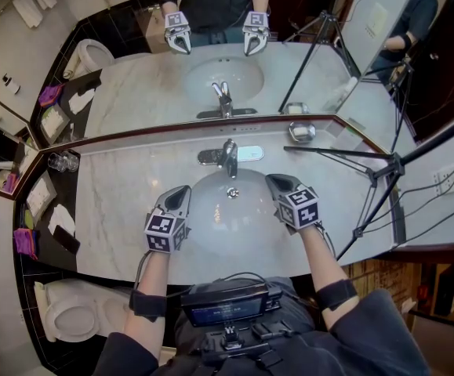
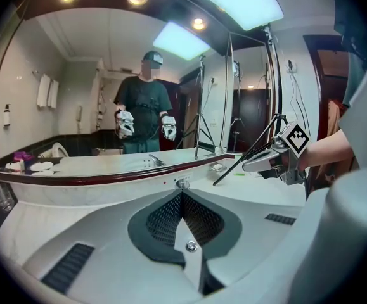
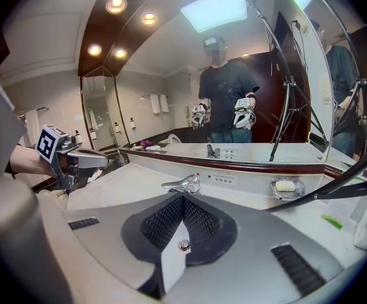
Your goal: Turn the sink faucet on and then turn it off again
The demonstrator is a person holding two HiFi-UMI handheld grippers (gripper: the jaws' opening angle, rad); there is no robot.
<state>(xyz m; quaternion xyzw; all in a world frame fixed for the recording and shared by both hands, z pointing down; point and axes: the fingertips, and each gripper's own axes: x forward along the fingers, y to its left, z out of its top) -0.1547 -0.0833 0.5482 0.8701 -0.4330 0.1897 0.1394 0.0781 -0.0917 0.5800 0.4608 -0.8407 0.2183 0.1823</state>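
You are holding both forearms out over the sink basin (image 1: 211, 214), one on each side of the faucet (image 1: 228, 157), with both tools sloping gently downward.

Your left gripper (image 1: 183, 192) is hovering in front of the faucet and to its left, above the basin's left rim. Its marker cube is facing up toward you. Its jaws are pressed fully together with nothing between them, and in the left gripper view the tips are pointing straight at the faucet.

Your right gripper (image 1: 275, 181) is hovering in front of the faucet and to its right, over the basin's right rim. Its jaws are also closed on nothing. In the right gripper view the chrome lever is showing just past the tips.

Both grippers are sitting clear of the faucet, touching neither it nor each other.

The faucet is standing at the back edge of the basin, on the marble counter (image 1: 117, 202), right against the ledge under the mirror (image 1: 211, 77).

Right of the faucet, a soap dish (image 1: 301, 131) with a bar in it is resting by the ledge. Just in front of the dish, a black tripod (image 1: 368, 171) is stretching one leg across the counter, farther right than your right gripper. Far left of the faucet, a drinking glass (image 1: 63, 161) is standing at the counter's end.
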